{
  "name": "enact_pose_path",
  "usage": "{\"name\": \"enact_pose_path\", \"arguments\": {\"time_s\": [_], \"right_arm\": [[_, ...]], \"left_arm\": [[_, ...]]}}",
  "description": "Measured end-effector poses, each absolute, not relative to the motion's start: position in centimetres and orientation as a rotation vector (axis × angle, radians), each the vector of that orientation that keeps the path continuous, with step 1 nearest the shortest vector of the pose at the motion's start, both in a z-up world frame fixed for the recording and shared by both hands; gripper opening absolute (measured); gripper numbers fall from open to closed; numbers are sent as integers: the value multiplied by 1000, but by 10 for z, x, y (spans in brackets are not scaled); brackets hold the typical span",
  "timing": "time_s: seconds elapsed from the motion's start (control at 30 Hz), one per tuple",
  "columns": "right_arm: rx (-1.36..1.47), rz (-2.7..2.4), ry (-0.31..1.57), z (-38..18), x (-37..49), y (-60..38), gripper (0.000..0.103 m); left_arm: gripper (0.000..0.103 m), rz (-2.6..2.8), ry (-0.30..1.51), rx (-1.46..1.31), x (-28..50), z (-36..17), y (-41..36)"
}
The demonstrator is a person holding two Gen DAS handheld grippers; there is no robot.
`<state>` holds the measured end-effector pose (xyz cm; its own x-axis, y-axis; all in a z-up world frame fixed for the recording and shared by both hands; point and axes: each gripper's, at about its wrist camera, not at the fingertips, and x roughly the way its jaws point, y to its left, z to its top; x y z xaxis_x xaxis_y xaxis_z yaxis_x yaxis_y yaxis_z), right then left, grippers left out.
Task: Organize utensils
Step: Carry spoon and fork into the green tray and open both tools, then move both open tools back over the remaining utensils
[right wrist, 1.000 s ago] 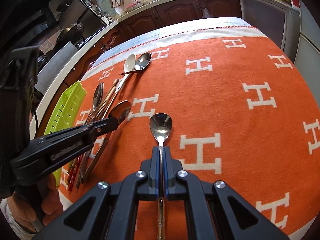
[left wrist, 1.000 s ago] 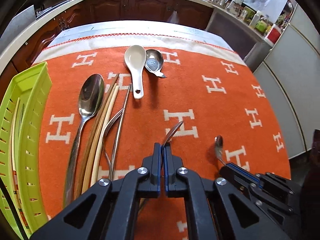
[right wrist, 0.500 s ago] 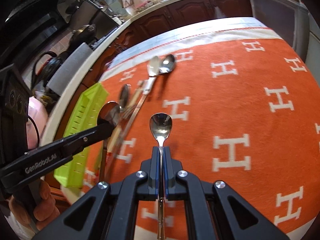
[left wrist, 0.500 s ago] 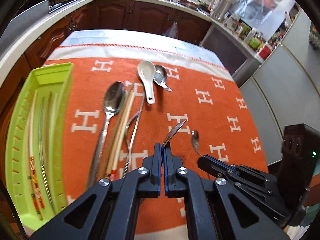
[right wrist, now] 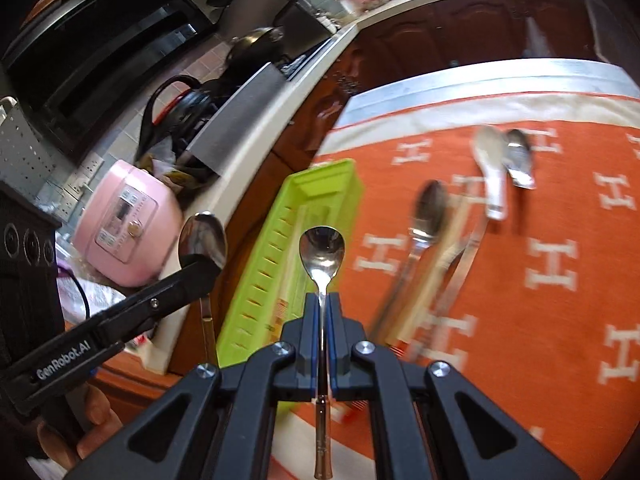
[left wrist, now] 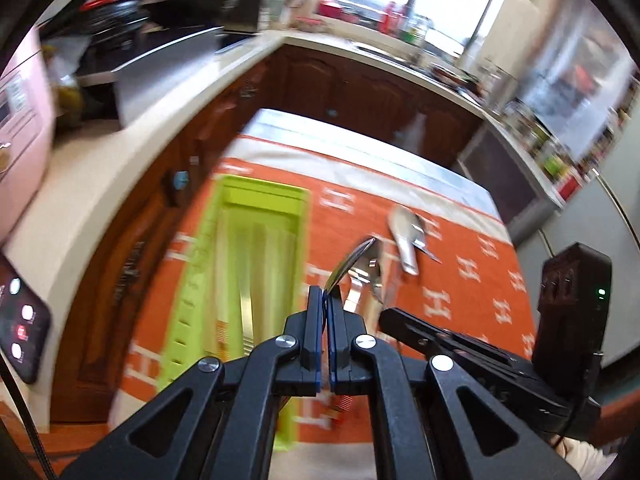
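In the left wrist view, the left gripper [left wrist: 327, 300] has its two black fingers pressed together on the handle of a shiny steel spoon [left wrist: 352, 258], whose bowl shows edge-on above the tips. It hangs over the long lime-green plastic tray [left wrist: 208, 264], which lies on the orange blanket with white H letters [left wrist: 472, 280]; I judge the tray is the place for the spoon. The picture is blurred, so the thin pieces inside the tray are probably chopsticks.

In the right wrist view, the right gripper [right wrist: 321, 312] is closed on a small steel teaspoon [right wrist: 322, 252], bowl up and handle hanging below. It is also held above the tray. A white ceramic soup spoon [right wrist: 491, 168], a large steel spoon [right wrist: 430, 210] and pale wooden chopsticks [right wrist: 436, 268] lie unsorted on the blanket.
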<state>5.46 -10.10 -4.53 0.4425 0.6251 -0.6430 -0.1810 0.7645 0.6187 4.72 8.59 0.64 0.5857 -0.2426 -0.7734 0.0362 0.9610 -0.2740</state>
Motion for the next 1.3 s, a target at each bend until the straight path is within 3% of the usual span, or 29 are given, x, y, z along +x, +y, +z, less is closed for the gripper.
{"name": "enact_pose_path", "arguments": {"time_s": [0.3, 0.77, 1.1, 1.3], "right_arm": [[593, 450, 1060, -68, 115, -45, 3], [567, 309, 1120, -100, 168, -35, 5], [476, 312, 1053, -80, 154, -51, 5], [427, 316, 1050, -75, 133, -63, 5]], "left_arm": [[0, -46, 1001, -411, 121, -47, 142], [1, -45, 1100, -467, 197, -114, 132], [24, -55, 1045, -365, 177, -88, 123], [27, -62, 1013, -316, 150, -69, 116]]}}
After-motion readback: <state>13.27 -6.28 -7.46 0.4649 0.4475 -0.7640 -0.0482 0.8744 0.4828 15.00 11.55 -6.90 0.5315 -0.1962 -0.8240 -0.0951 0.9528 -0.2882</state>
